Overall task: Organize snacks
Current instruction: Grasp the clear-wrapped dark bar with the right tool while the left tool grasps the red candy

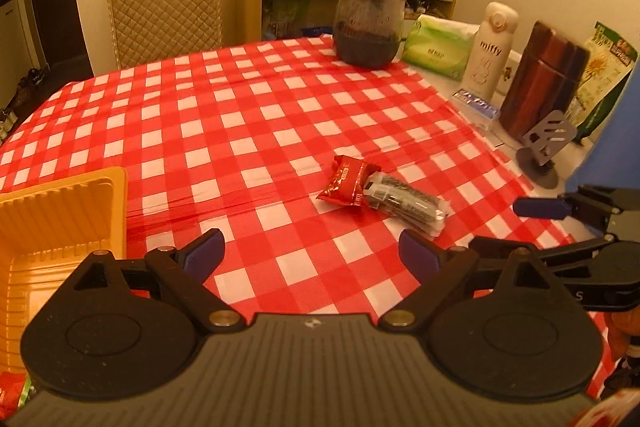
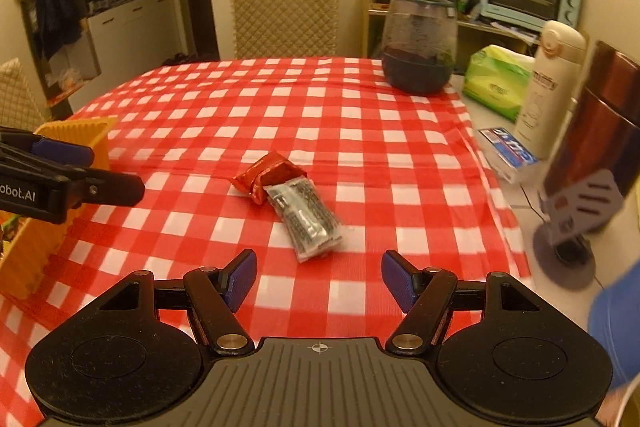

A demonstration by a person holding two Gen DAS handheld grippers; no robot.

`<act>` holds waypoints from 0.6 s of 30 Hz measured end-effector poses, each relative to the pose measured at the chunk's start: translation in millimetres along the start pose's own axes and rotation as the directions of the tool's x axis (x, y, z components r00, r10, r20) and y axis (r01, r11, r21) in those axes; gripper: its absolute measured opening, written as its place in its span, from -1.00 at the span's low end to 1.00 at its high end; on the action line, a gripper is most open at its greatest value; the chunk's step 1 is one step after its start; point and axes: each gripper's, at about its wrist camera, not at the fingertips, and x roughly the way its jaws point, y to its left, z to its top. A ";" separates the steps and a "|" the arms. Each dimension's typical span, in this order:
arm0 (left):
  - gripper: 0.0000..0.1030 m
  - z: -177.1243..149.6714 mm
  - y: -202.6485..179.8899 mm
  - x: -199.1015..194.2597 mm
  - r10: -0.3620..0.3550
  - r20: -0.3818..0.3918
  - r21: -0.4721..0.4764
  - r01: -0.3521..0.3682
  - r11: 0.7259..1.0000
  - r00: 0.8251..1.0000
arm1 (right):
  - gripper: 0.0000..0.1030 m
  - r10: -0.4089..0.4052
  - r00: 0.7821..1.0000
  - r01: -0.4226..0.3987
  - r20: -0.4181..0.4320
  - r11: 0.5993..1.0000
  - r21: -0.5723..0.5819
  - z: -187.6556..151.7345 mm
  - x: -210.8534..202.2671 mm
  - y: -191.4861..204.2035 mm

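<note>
Two snack packets lie together on the red-checked tablecloth (image 1: pixel 248 99): a red foil packet (image 1: pixel 346 183) (image 2: pixel 266 175) and a clear packet with dark contents (image 1: pixel 408 201) (image 2: pixel 306 217) that overlaps its edge. My left gripper (image 1: pixel 312 253) stands open just short of them, nothing between its blue pads. My right gripper (image 2: pixel 318 279) is open too, with the clear packet a little ahead of its fingertips. A yellow plastic tray (image 1: pixel 60 211) (image 2: pixel 76 135) sits at the left. Each gripper shows in the other's view, at its edge.
A dark glass jar (image 1: pixel 368 23) stands at the far side. Along the right edge are a green tissue pack (image 1: pixel 436 51), a white flask (image 1: pixel 490 51), a dark red canister (image 1: pixel 540 83), a blue-white box (image 1: pixel 478 107) and a grey stand (image 1: pixel 544 143). A quilted chair (image 1: pixel 164 3) is behind the table.
</note>
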 end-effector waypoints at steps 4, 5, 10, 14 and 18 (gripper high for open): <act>0.80 2.7 2.7 16.4 0.003 -0.014 0.007 -0.003 1.000 1.000 | 0.34 0.007 1.000 -0.008 -0.021 0.999 -0.044 6.7 24.4 -4.3; 0.81 3.5 3.2 20.4 0.005 -0.019 0.011 -0.005 1.000 1.000 | 0.34 0.009 1.000 -0.010 -0.026 0.999 -0.049 8.1 30.3 -5.9; 0.82 5.5 8.0 36.5 0.003 -0.036 0.019 -0.002 1.000 0.999 | 0.33 0.033 0.998 -0.038 -0.051 0.995 -0.090 16.4 61.6 -8.4; 0.82 8.0 8.9 43.7 -0.007 -0.040 0.031 0.009 0.999 0.999 | 0.33 0.066 0.995 -0.076 -0.073 0.985 -0.152 20.6 81.2 -3.0; 0.82 9.5 9.3 49.1 -0.013 -0.043 0.036 0.015 0.999 0.999 | 0.18 0.082 0.992 -0.100 -0.098 0.974 -0.205 24.7 98.2 1.1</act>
